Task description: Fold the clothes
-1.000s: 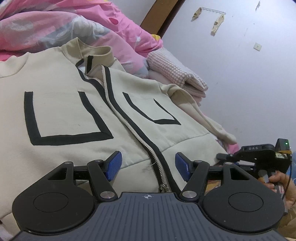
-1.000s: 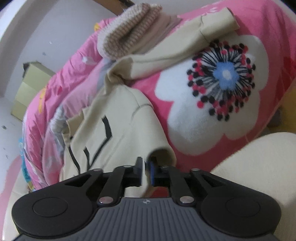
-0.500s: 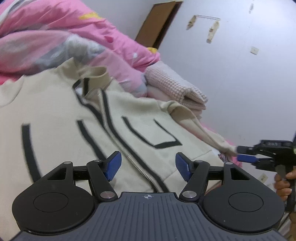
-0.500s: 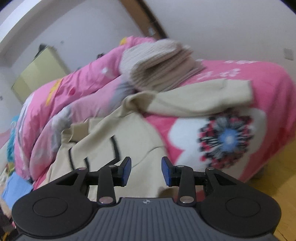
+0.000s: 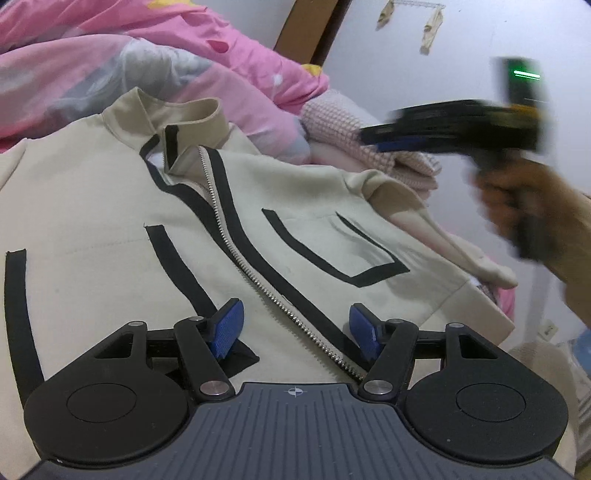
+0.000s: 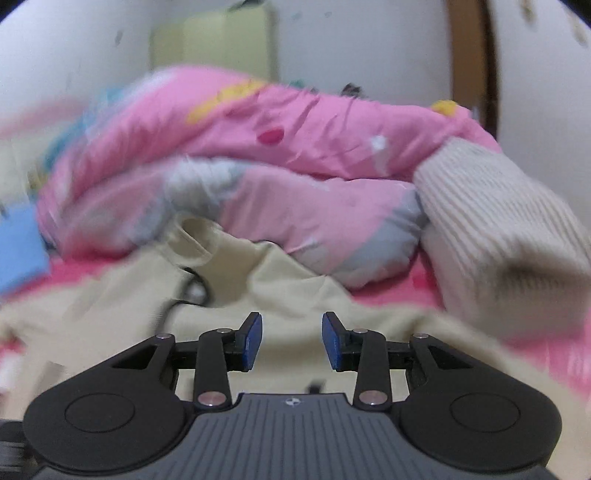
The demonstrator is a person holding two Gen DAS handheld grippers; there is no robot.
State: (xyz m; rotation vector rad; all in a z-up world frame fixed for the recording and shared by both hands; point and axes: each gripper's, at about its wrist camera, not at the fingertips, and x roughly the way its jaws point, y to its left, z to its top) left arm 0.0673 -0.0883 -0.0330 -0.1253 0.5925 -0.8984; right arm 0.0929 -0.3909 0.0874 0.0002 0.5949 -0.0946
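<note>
A cream zip jacket (image 5: pixel 110 206) with black trim lies front-up on the bed, its zipper (image 5: pixel 236 254) closed and its collar toward the quilt. My left gripper (image 5: pixel 295 321) hovers low over the jacket's lower front, astride the zipper, open with nothing between the pads. A hand (image 5: pixel 517 206) holds my right gripper (image 5: pixel 376 142), blurred, in the air above the jacket's right sleeve (image 5: pixel 443 240). In the right wrist view that gripper (image 6: pixel 291 332) is open and empty above the jacket's (image 6: pixel 295 295) shoulder, pointing toward the collar.
A bunched pink quilt (image 5: pixel 147 55) lies behind the collar. A folded knit stack (image 6: pixel 498 221) sits at the right of the jacket on the pink sheet. A brown door frame (image 5: pixel 303 33) and white wall stand behind. A blue item (image 6: pixel 18 243) lies far left.
My right gripper let go of the jacket's edge, opened, rolled level and swung up over the jacket's shoulder. My left gripper shifted a little across the jacket's front and stayed open.
</note>
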